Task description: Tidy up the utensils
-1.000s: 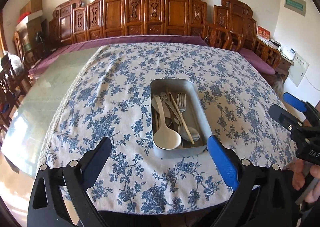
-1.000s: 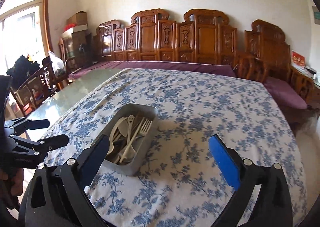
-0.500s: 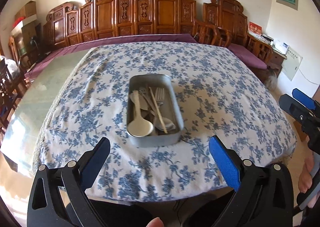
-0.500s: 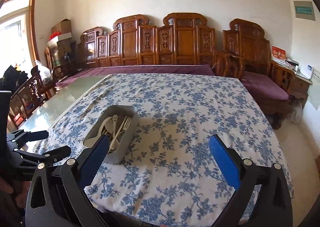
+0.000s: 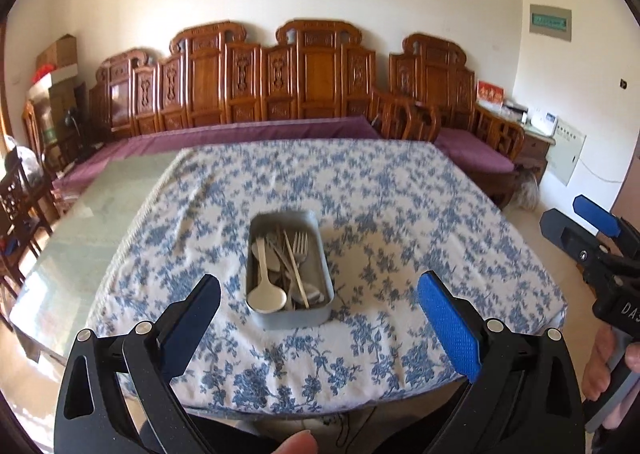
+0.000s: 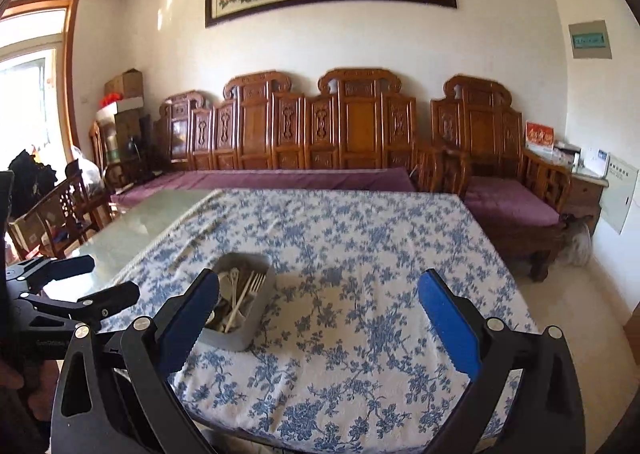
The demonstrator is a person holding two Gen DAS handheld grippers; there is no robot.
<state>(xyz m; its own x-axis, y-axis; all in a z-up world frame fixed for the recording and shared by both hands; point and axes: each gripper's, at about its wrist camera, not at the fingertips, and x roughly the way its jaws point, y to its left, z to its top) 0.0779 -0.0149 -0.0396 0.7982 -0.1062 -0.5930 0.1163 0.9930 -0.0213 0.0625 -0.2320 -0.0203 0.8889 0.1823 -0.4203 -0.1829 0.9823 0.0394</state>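
Floral tablecloth (image 5: 400, 213) | utensil tray (image 5: 289, 318) ahead of left claw (image 5: 318, 316), clear | both claws wide, empty

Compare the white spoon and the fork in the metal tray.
The white spoon is matte white with a broad round bowl; the fork is shiny metal with thin tines. The spoon's bowl points to the tray's near end, the fork's tines to the far end. Both lie lengthwise in the metal tray.
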